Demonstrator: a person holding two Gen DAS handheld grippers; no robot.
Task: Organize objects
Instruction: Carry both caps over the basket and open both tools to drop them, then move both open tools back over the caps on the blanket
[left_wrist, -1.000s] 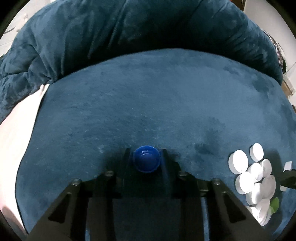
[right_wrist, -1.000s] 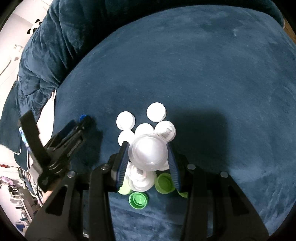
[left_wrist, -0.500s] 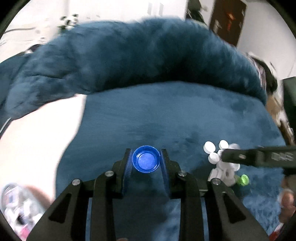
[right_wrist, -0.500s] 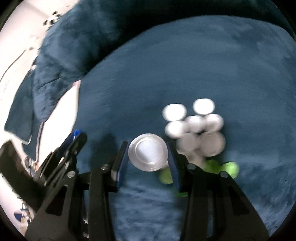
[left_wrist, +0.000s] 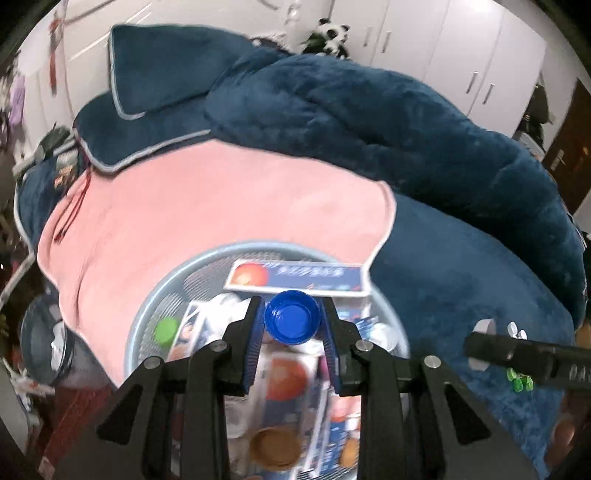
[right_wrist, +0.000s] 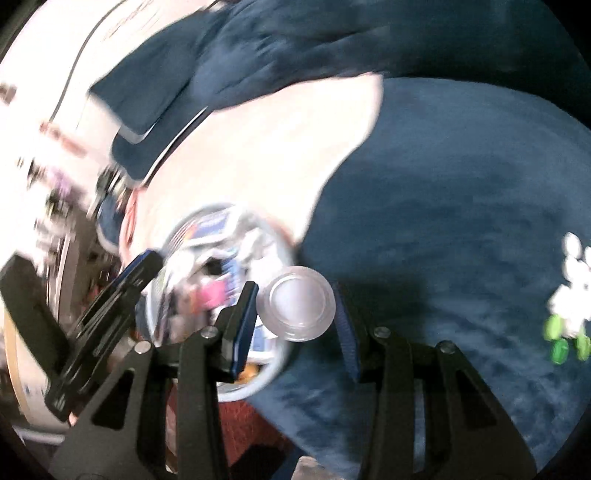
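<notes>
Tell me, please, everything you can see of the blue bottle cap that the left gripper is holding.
The blue bottle cap is small, round and looks like glossy plastic. Its hollow side faces the camera, showing a raised rim around a flat inner floor. The left gripper clamps it by opposite edges, holding it in the air above the mesh bin of packaging.

A bed (left_wrist: 461, 295) in dark blue plush fills the frame. A pink towel (left_wrist: 221, 206) lies left of centre, a bunched blue duvet (left_wrist: 369, 110) above, white and green bottle caps (right_wrist: 569, 302) at right.
</notes>
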